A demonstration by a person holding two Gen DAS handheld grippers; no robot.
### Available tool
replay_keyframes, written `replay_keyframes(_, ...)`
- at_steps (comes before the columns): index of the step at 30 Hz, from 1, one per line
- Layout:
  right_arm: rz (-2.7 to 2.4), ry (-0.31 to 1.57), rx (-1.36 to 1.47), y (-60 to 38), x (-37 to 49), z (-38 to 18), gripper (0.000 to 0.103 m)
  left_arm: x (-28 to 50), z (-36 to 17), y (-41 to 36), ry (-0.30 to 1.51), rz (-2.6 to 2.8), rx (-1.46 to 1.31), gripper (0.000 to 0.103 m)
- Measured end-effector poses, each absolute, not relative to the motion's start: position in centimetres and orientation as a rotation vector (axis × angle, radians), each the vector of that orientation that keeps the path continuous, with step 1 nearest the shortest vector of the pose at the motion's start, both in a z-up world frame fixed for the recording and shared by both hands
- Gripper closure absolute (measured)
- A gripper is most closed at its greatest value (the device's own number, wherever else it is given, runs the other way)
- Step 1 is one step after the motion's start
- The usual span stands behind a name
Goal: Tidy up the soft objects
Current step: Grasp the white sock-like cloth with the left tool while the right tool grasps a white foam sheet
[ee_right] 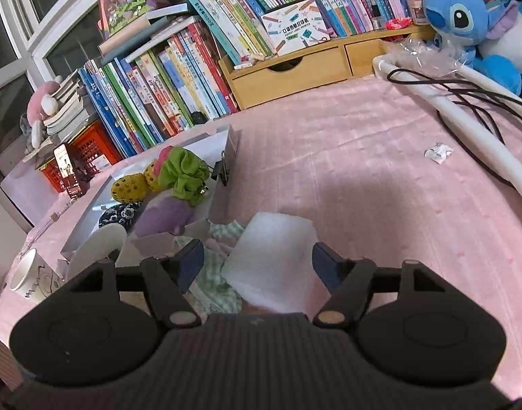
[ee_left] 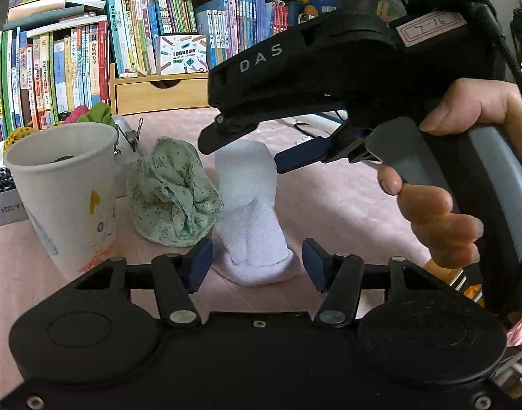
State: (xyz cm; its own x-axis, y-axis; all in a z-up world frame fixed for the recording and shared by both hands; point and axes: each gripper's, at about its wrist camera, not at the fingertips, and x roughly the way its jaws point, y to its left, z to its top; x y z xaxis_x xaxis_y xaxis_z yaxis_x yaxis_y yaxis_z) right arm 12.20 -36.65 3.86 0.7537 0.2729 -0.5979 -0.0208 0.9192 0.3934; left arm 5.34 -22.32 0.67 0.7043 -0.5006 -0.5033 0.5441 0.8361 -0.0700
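Note:
A white sock [ee_left: 249, 215] lies on the pink tabletop, its toe toward me; it also shows in the right wrist view [ee_right: 272, 259]. A crumpled green floral cloth [ee_left: 173, 194] lies against its left side and shows as well in the right wrist view [ee_right: 220, 273]. My left gripper [ee_left: 257, 266] is open, its pads either side of the sock's toe, not touching. My right gripper [ee_right: 257, 263] is open, its jaws straddling the sock's cuff from above; it shows in the left wrist view [ee_left: 247, 150].
A paper cup [ee_left: 64, 191] stands left of the cloth. A grey box [ee_right: 223, 157] behind it holds a green scrunchie [ee_right: 184, 174] and other soft items. Books [ee_right: 179, 78], wooden drawers [ee_right: 291, 71], a white pole with cables [ee_right: 465, 116] and blue plush toys [ee_right: 465, 17] ring the table.

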Motion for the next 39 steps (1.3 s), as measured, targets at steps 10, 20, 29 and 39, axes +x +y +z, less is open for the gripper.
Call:
replay_keyframes(10,0.183,0.697,0.508,-39.1,11.4,2.3,0.047,5.6,0.6,-22.4,0.509,-0.577,0.120,0.058)
replay_keyframes(20,0.164,0.656,0.532,-40.0,9.8,2.9,0.071,5.1,1.0,-22.3,0.494,-0.572,0.130,0.063)
replay_keyframes(29,0.176,0.645,0.505,-39.7,10.1,3.4,0.049,4.5,1.3,-21.7,0.489,-0.570,0.127,0.063)
replay_keyframes(39,0.167,0.690,0.430,-37.8,11.7,2.7,0.037,4.4,1.5,-21.2,0.489,-0.574,0.126,0.063)
